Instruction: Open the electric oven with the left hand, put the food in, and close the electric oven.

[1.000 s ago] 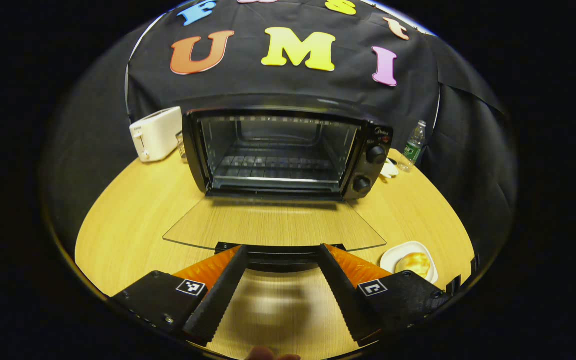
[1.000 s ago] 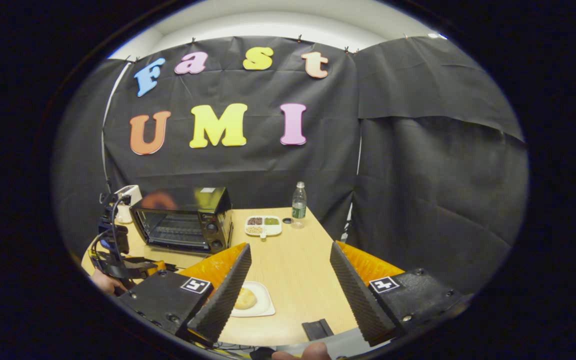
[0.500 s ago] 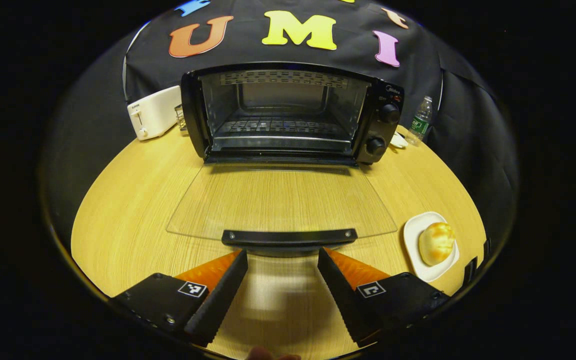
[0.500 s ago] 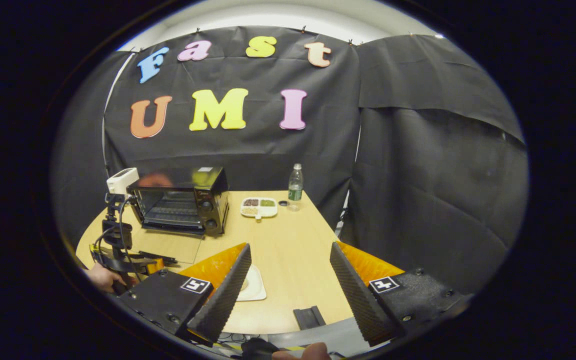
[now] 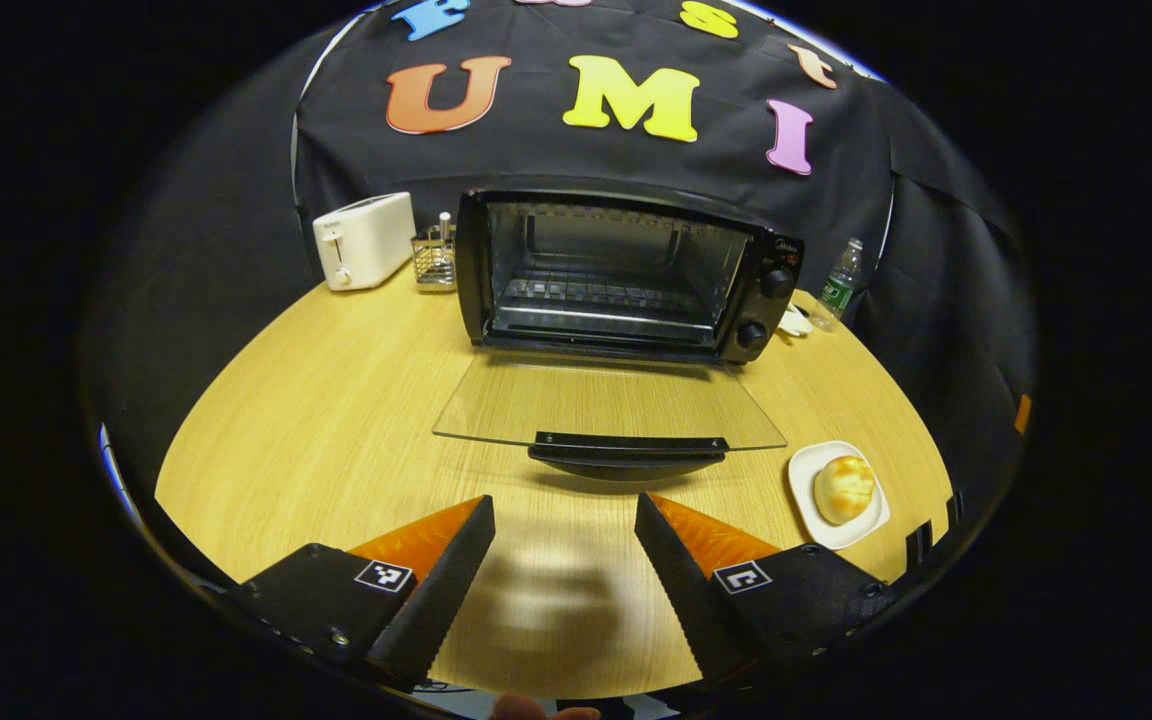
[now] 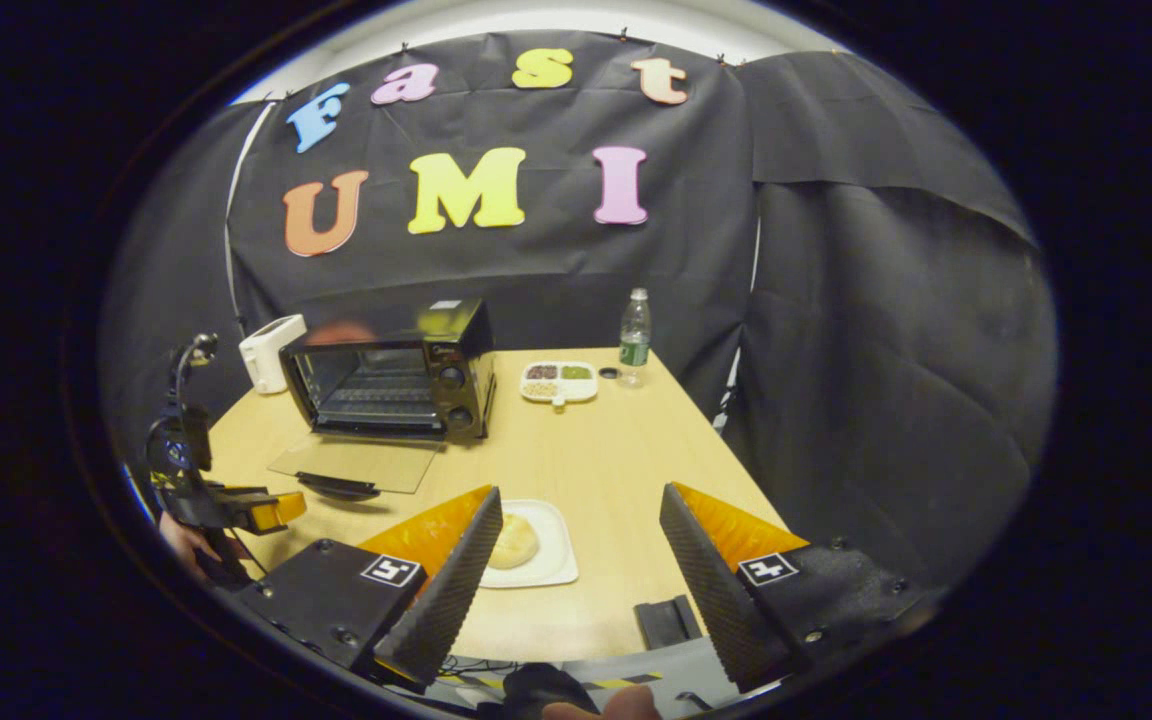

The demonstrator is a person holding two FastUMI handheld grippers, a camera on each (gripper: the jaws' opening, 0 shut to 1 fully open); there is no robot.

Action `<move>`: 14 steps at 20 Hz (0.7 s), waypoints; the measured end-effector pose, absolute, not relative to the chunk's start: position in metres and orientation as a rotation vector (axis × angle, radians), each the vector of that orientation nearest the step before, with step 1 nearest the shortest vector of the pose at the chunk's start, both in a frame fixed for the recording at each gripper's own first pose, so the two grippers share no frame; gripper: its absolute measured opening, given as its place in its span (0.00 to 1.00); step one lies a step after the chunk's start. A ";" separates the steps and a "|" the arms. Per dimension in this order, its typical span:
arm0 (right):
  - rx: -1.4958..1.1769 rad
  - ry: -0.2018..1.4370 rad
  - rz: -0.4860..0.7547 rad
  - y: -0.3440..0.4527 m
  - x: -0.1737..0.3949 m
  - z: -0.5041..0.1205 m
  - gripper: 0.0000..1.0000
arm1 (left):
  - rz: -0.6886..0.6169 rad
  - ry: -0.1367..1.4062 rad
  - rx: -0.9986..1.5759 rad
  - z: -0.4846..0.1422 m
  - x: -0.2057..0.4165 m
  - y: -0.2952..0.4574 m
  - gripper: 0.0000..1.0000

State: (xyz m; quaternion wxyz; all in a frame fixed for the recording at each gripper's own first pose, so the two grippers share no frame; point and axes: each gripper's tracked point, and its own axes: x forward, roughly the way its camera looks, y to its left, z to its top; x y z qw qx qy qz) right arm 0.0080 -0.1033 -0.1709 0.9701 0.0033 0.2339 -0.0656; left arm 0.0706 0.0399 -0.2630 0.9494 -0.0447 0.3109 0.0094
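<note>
Pale wood grain of the table (image 5: 316, 430) runs under the left gripper (image 5: 564, 545), whose jaws stand wide apart with nothing between them. Past its tips, toward 12 o'clock, the glass oven door (image 5: 606, 400) lies folded down flat, its dark handle (image 5: 628, 447) nearest the gripper but apart from it. At 2 o'clock a bun (image 5: 844, 488) sits on a small white plate (image 5: 806, 500). Beyond the door the electric oven (image 5: 626, 275) stands open, its rack bare. A white toaster (image 5: 364, 238) is at 11 o'clock. In the right gripper view, the right gripper (image 6: 581, 560) is also spread wide and empty, above the plate.
</note>
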 end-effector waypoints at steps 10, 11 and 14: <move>0.093 0.637 -0.035 -0.058 0.065 -0.287 0.99 | 0.075 0.513 -0.050 -0.172 0.019 0.067 0.93; 0.093 0.653 -0.037 -0.057 0.071 -0.299 0.99 | 0.084 0.503 -0.056 -0.165 0.016 0.069 0.93; 0.070 0.695 -0.042 -0.052 0.082 -0.329 0.98 | 0.110 0.487 -0.071 -0.152 0.012 0.074 0.93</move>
